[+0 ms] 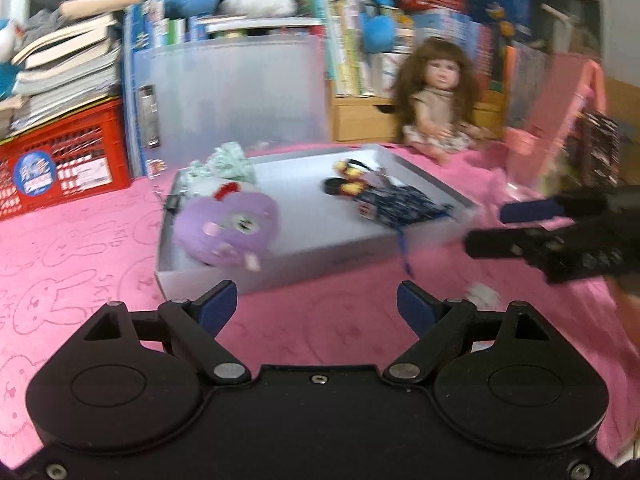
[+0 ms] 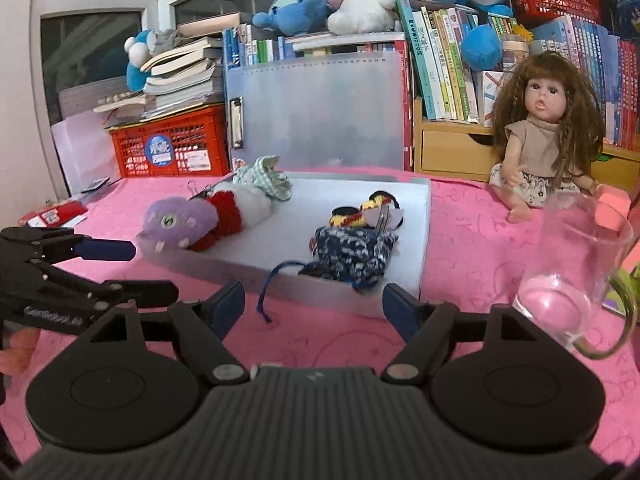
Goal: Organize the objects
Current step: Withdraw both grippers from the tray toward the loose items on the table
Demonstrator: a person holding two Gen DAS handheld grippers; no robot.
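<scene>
A shallow white cardboard box [image 2: 424, 216] is lying on the pink bunny-printed fleece cover [image 2: 460, 240], with its near wall facing both tools. Inside it, a fuzzy purple plush toy with a red tuft [image 2: 180, 220] is leaning over the left wall, a crumpled green-checked cloth [image 2: 262, 178] is bunching at the far left corner, and a dark blue patterned fabric pouch [image 2: 352, 252] is slumping over the near wall, its blue cord [image 2: 266, 284] trailing out onto the cover. Small yellow-and-red knitted pieces [image 2: 360, 210] are sitting just behind the pouch. The right gripper [image 2: 314, 306] is hovering before the near wall with its blue-padded jaws spread and nothing between them; the left gripper [image 1: 316, 306] is likewise standing spread and empty in front of the box. A clear glass mug with a curved handle [image 2: 576, 264] is standing beside the box's right wall, near the right gripper. A long-haired brown doll in a beige top [image 2: 548, 140] is sitting at the cover's far edge, before book shelves, a frosted plastic clipboard [image 2: 320, 112] and a red lattice crate [image 2: 172, 148].
</scene>
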